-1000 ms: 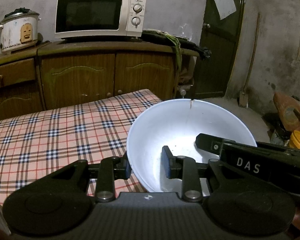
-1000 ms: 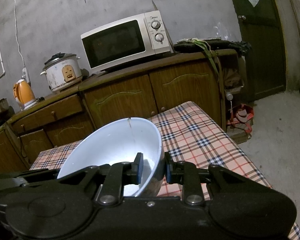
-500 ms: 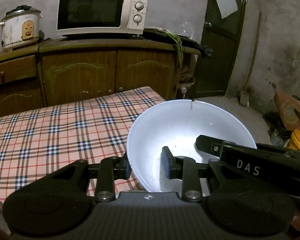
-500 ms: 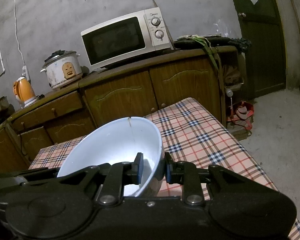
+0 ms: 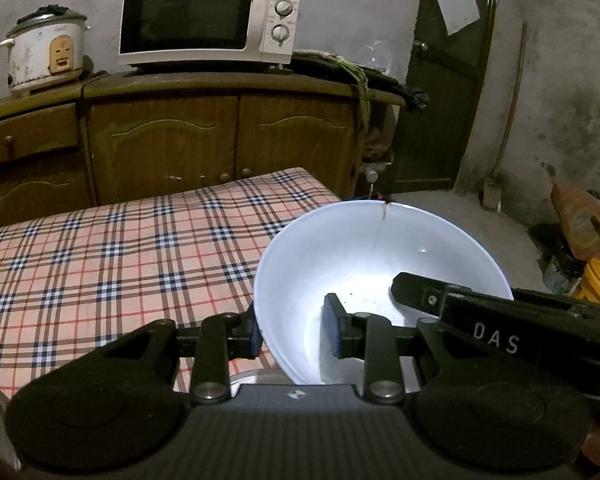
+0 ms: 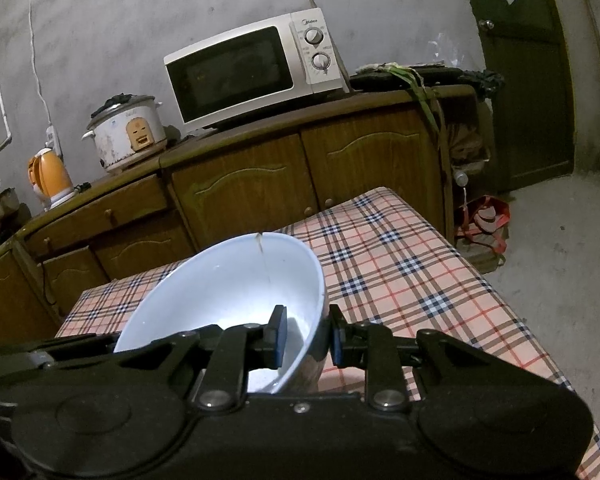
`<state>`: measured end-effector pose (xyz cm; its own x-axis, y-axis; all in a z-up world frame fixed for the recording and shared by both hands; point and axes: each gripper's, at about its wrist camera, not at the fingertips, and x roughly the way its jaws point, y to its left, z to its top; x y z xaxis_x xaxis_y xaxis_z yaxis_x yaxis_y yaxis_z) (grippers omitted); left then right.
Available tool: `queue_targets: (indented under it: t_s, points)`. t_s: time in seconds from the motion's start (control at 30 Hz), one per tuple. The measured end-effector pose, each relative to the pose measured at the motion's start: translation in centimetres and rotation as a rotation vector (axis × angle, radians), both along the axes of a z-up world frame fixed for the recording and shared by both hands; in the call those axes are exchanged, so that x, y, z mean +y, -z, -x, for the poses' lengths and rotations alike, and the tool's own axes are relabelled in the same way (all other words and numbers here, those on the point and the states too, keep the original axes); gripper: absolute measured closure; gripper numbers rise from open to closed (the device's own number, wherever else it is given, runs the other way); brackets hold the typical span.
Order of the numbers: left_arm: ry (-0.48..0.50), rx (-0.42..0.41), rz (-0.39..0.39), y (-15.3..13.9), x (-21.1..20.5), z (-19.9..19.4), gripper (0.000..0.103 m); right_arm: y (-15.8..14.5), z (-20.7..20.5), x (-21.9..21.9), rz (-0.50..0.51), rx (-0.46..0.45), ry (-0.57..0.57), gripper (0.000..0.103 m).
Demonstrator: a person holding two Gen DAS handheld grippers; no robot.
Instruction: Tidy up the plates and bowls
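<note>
The left gripper [image 5: 292, 330] is clamped on the near-left wall of the white bowl [image 5: 364, 264], one pad outside the rim and one inside; the right gripper [image 6: 306, 336] pinches the same bowl [image 6: 228, 284] on its right wall the same way, its black arm reaching into the bowl at three o'clock in the left view. The bowl is held tilted above the near edge of the checked tablecloth [image 5: 112, 252]; a thin crack runs down from its rim at twelve o'clock. Beyond the table stands a wooden cabinet [image 5: 228, 136]; on it sit a microwave [image 5: 208, 20] at twelve o'clock and a rice cooker [image 5: 46, 54] at ten o'clock.
</note>
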<state>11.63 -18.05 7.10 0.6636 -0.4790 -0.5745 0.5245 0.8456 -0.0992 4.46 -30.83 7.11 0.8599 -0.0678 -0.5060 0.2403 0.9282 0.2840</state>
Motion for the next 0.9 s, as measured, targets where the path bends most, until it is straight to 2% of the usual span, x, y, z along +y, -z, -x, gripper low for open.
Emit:
queue_targets:
  t_s: [0.9]
  points:
    - [-0.011,0.02,-0.015,0.8,1.0,0.9,0.073,1.2,0.9,1.4,-0.004,0.032,-0.028,0.074]
